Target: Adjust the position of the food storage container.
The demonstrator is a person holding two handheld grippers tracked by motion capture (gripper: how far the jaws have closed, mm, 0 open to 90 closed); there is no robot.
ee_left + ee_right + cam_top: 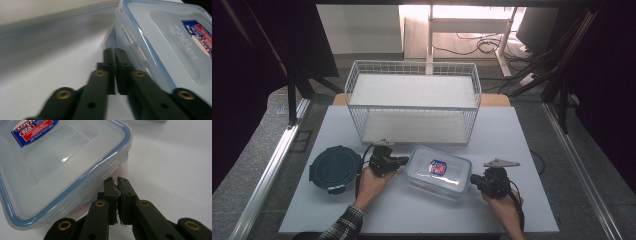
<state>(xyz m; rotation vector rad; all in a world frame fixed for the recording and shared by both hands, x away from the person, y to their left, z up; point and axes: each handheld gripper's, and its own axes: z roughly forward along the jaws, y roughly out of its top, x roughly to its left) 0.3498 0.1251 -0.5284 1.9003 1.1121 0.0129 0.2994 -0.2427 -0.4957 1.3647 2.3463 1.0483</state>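
Flanking the box (438,172) on the table (522,135), we keep both grippers closed and empty: left gripper (404,160) at its left end, right gripper (472,178) at its right corner, before the basket (412,100).

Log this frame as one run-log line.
left hand-held gripper: shut, at clear box left end | right hand-held gripper: shut, at its right end | box: lidded, on table | nothing gripped
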